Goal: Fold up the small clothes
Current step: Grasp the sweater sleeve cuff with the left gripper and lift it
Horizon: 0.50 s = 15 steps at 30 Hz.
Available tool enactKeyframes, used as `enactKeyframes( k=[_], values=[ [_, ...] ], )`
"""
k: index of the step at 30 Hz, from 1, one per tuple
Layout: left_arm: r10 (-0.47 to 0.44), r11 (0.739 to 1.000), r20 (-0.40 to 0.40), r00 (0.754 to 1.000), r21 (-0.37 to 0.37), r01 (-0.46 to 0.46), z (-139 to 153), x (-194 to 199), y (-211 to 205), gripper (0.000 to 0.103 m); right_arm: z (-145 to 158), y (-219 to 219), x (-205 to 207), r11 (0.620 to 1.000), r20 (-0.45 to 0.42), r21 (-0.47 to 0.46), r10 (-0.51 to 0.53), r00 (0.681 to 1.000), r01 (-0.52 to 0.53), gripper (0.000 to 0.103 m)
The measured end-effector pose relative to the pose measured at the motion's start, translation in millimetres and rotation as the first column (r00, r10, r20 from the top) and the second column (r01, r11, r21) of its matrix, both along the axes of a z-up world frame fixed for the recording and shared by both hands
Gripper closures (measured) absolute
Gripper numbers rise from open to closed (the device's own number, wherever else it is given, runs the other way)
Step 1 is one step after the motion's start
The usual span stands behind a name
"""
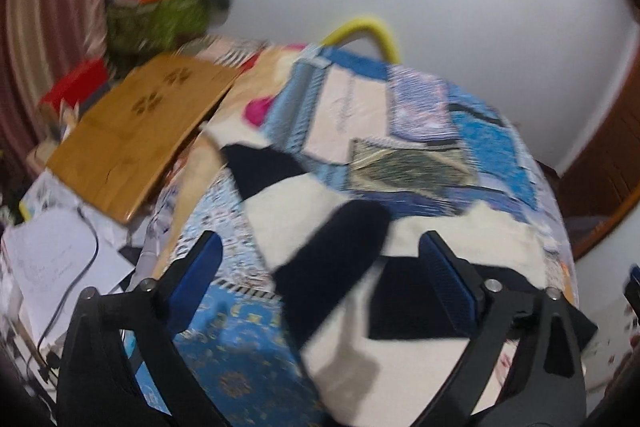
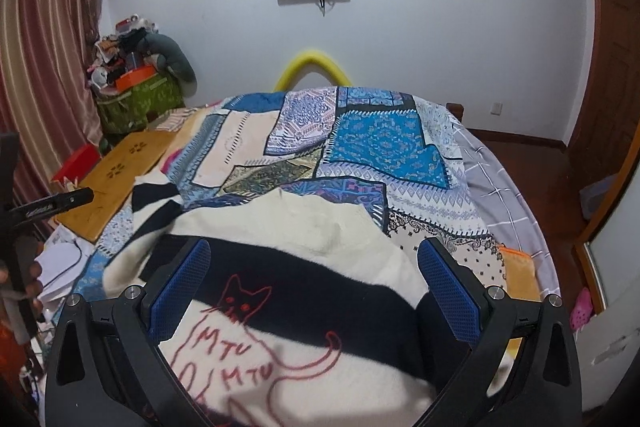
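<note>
A cream sweater with wide black stripes lies spread on a patchwork bedspread. In the blurred left wrist view my left gripper hovers over it, jaws wide open, with a black sleeve lying under the gap and neither pad touching it. In the right wrist view the sweater shows a red cat drawing on its front. My right gripper hangs just above that part, open, with nothing pressed between its blue pads. Part of the left gripper and a hand show at that view's left edge.
A wooden lap tray sits at the bed's left side beside loose papers and a cable. A green bin of clutter stands in the far left corner. A grey checked sheet edges the bed on the right, beside wooden floor.
</note>
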<state>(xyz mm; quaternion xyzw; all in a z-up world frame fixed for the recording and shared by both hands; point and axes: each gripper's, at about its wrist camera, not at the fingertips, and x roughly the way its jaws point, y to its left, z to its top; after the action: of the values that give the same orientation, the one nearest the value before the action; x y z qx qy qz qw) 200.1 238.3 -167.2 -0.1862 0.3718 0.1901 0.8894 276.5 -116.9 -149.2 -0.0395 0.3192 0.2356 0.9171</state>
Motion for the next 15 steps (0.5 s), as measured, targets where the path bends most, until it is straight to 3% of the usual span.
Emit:
enactKeyframes(
  k=[9, 15],
  values=[
    [0.068, 0.997, -0.187, 0.98, -0.027, -0.075, -61, 36, 60, 0.026, -21, 11, 30, 0.999, -0.078, -0.039, 0.035, 0.996, -0.038, 0.013],
    [0.083, 0.985, -0.272, 0.959, -0.121, -0.12, -101, 61, 85, 0.04, -42, 17, 45, 0.996, -0.146, -0.059, 0.053, 0.988, -0.063, 0.014]
  ],
)
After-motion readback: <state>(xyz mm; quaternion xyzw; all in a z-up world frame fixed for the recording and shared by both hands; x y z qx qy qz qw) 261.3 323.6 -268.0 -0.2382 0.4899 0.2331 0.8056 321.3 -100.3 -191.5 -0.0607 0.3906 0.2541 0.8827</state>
